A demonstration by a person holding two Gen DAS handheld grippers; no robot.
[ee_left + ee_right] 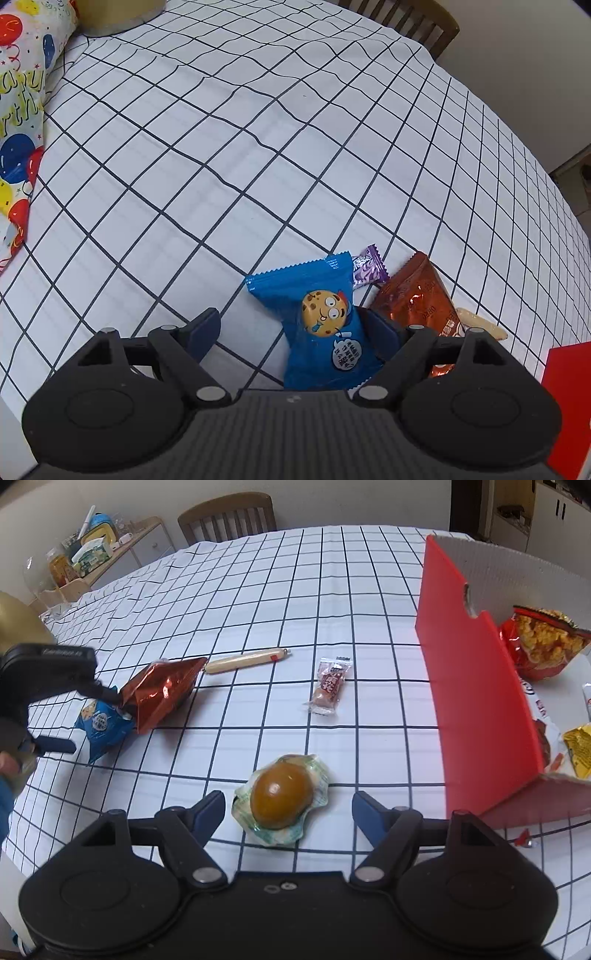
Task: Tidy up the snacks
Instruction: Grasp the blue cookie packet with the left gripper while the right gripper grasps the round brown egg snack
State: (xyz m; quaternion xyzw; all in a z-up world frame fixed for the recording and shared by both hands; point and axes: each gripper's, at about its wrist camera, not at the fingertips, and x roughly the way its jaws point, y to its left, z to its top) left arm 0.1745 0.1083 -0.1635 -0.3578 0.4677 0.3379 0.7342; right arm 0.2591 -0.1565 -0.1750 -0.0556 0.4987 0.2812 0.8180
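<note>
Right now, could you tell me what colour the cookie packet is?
Blue cookie packet, clearest in the left wrist view.

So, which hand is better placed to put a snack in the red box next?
Right: its open tongs straddle the egg, with the box just beside.

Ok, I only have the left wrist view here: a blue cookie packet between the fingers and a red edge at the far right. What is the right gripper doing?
Observer: The right gripper hangs open over a sealed brown egg, which lies between its fingers with a gap on each side.
Operator: And that red edge?
Observer: It is the wall of a red box standing to the right of the egg.
Operator: Anything in it yet?
Observer: Yes, a red bag of puffed snacks and a yellow packet, among other wrappers.
</note>
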